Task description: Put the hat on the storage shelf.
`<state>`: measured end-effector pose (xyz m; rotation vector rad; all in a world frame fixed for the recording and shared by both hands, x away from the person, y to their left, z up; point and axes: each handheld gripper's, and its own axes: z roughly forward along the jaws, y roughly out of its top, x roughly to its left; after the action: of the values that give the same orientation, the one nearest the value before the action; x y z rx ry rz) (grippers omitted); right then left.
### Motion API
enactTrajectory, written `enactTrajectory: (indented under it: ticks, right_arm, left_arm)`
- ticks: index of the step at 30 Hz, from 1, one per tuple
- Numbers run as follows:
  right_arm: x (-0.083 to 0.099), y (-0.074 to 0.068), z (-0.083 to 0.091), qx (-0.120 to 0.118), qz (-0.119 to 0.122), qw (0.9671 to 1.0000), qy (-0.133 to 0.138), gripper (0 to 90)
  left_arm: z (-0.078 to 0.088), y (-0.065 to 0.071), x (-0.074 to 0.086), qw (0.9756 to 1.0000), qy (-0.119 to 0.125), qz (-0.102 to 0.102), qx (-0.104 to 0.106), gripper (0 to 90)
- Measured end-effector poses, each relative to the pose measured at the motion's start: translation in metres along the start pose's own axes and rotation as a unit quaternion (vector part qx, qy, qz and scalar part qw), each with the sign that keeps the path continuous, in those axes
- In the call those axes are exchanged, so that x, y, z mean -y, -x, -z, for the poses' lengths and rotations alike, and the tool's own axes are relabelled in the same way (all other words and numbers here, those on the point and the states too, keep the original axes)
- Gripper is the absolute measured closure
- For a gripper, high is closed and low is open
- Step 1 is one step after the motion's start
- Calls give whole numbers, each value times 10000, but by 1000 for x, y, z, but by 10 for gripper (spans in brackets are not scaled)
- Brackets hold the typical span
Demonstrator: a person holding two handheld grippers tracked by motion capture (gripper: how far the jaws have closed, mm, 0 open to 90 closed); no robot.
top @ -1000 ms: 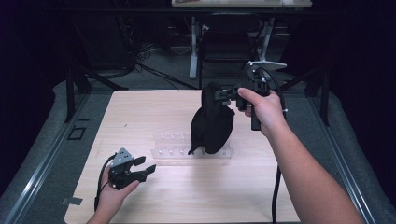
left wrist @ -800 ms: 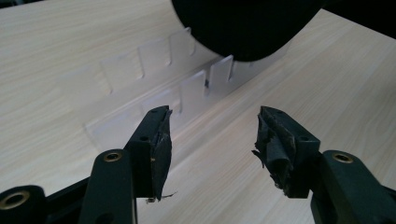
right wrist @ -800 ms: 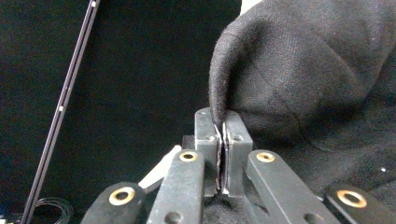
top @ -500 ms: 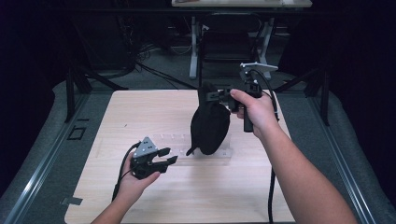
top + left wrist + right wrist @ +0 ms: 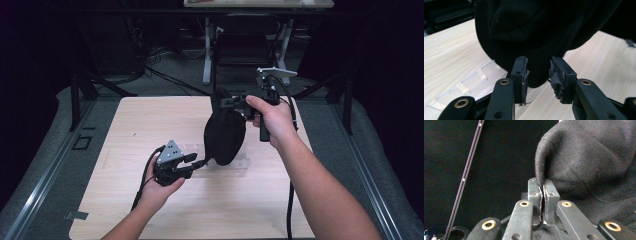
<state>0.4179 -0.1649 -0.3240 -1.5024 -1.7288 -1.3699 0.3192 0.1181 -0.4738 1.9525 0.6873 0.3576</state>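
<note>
A black cloth cap [image 5: 225, 135] hangs above the wooden table [image 5: 150, 120]. My right gripper [image 5: 222, 102] is shut on its top edge; in the right gripper view the pads [image 5: 541, 185] pinch a fold of the cap [image 5: 594, 157]. My left gripper [image 5: 200, 162] is at the cap's lower tip. In the left gripper view the cap's bottom [image 5: 536, 30] dips between the jaws [image 5: 537, 72]. These jaws have just been closing, and the pads stand close on either side of the cloth without clearly pressing it.
A clear plastic tray [image 5: 245, 165] lies flat on the table under the cap, also visible in the left gripper view [image 5: 474, 80]. Grey floor and dark table legs lie beyond the far edge. The left part of the tabletop is bare wood.
My left hand has moved right and up from the front left of the table to the cap's lower tip, and its jaws have narrowed. The right hand has stayed nearly still.
</note>
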Motion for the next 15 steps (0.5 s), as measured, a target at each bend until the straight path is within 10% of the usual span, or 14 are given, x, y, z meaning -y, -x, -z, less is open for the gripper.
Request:
enactTrajectory:
  ticks: [5,15]
  right_arm:
    - [0,-1,-2,-29,5,10000,-5,866]
    - [2,-4,-8,-93,31,9999,-57,861]
  left_arm:
    - [-1,8,-3,9997,-70,-123,199,635]
    - [-19,17,-8,9971,-282,-659,-268,809]
